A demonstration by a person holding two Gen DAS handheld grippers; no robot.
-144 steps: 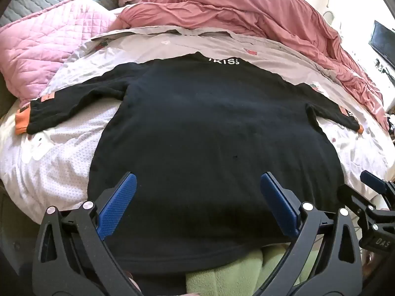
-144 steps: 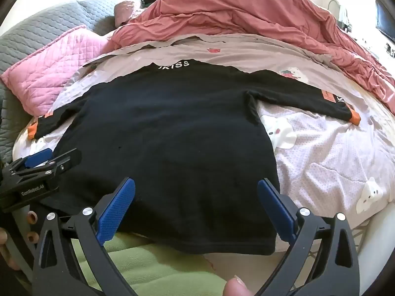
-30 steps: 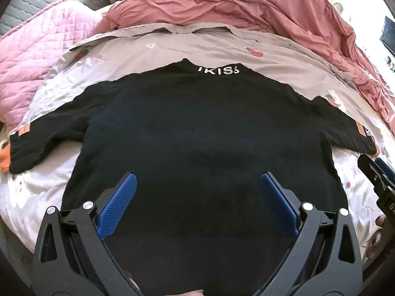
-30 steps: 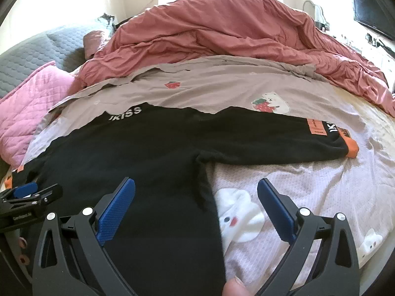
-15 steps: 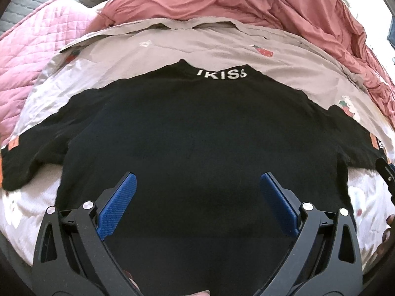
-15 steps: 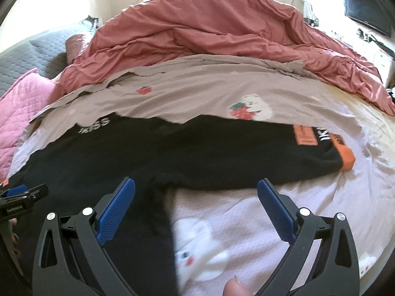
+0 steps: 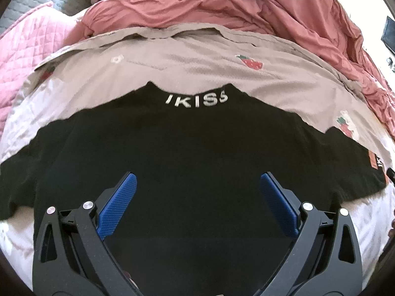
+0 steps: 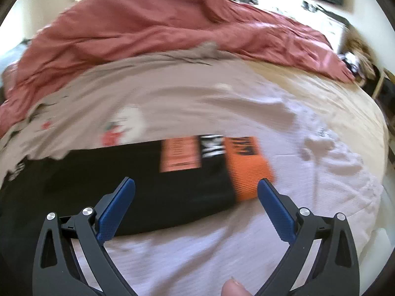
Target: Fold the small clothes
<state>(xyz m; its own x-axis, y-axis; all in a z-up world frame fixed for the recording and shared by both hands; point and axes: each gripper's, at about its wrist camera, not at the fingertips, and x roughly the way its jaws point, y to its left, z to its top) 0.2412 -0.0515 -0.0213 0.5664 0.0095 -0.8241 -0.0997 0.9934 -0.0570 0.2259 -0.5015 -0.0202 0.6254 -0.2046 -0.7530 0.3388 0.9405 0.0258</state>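
A black long-sleeved shirt (image 7: 197, 153) lies flat on the bed, back up, with white "IKISS" lettering at the collar (image 7: 196, 100). My left gripper (image 7: 197, 185) is open and empty, hovering over the middle of the shirt's back. In the right wrist view the shirt's right sleeve (image 8: 138, 172) stretches across, ending in an orange cuff (image 8: 249, 170) with an orange patch beside it. My right gripper (image 8: 196, 192) is open and empty just above the sleeve near the cuff. That view is motion-blurred.
The bed sheet (image 7: 185, 56) is pale lilac with strawberry and bear prints. A rumpled dusty-red duvet (image 7: 222, 7) is heaped at the far side. A pink quilted pillow (image 7: 27, 37) lies at far left. The bed's right edge (image 8: 377, 148) drops off toward furniture.
Both grippers have moved forward over the shirt. The right gripper has swung right, from the shirt's body to the right sleeve's cuff. Both stay open.
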